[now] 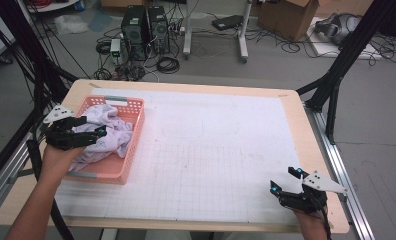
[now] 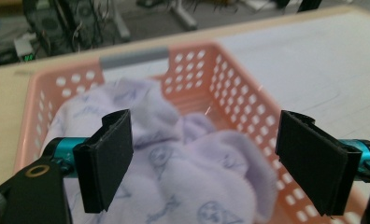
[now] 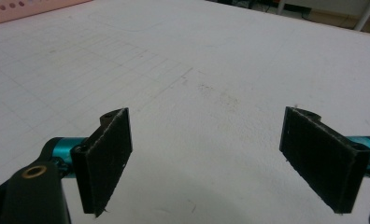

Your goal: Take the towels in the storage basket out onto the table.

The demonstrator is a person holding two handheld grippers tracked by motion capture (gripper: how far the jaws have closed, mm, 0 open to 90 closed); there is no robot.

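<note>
While spread, left gripper [image 1: 93,131] hovers over cloth [image 1: 106,135] (perhaps touching).

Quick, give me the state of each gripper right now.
Left gripper: open, holding nothing, jaws spread over the pale printed cloth in the pink basket.
Right gripper: open, holding nothing, above the white mat.

the basket [image 1: 134,131] is salmon pink with rows of small round holes and a grey strip on its rim, and the cloth [image 1: 109,136] in it is pale lilac with small blue-grey printed motifs. the mat [image 1: 221,150] is white with a faint grey grid, on a light wood table [image 1: 296,107]. both the left gripper [image 1: 98,126] and the right gripper [image 1: 286,178] are black with teal parts.
</note>
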